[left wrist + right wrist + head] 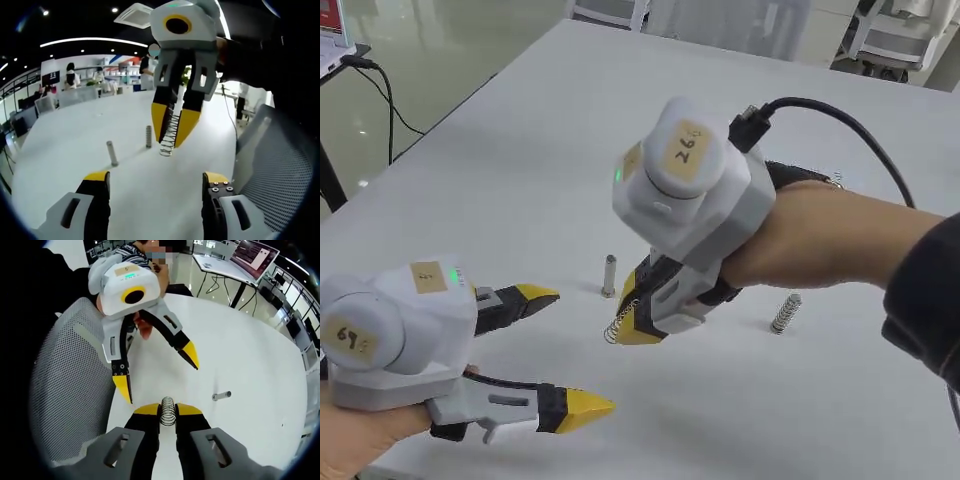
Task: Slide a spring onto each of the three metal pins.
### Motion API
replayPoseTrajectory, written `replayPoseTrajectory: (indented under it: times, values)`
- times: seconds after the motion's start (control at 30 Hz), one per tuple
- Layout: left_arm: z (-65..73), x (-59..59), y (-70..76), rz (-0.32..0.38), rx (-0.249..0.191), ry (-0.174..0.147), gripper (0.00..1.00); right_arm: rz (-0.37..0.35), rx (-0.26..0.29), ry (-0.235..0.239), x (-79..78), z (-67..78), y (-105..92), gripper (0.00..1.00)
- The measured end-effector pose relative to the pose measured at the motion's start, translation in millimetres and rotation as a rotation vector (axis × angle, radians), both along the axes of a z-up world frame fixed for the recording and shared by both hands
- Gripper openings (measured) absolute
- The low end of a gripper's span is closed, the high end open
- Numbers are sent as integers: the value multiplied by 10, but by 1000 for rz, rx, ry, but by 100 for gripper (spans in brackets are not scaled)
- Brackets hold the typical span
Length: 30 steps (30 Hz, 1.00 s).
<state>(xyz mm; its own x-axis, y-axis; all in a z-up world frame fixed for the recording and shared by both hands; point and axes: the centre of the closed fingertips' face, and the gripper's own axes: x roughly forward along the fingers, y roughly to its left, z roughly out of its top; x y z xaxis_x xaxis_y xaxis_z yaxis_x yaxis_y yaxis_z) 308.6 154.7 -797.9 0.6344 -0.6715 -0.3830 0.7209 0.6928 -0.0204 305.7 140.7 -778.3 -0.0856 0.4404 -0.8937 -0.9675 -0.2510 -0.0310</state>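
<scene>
One spring (617,326) sits pinched in right gripper (636,326) (pin (610,276) nearby); left gripper (572,350) gapes empty.

White with yellow tips: left gripper (577,349), right gripper (632,318) (spring (170,132) silvery, table (520,150) white).

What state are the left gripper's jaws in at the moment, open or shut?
Open. The left gripper shows its two yellow-tipped jaws spread wide apart, with bare white table between them and nothing held.
</scene>
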Motion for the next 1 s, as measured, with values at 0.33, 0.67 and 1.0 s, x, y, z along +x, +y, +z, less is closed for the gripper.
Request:
replayPoseTrajectory:
  times: [0.33, 0.67, 1.0]
  values:
    - [-18, 13, 10, 12, -3, 3, 77, -12, -8, -26, 139, 58, -37, 8]
    - [-30, 22, 27, 22, -4, 6, 79, -40, -20, -84, 451, 118, -30, 8]
    - [-51, 11, 60, 28, 0, 9, 78, -39, -64, -133, 762, 93, 98, 8]
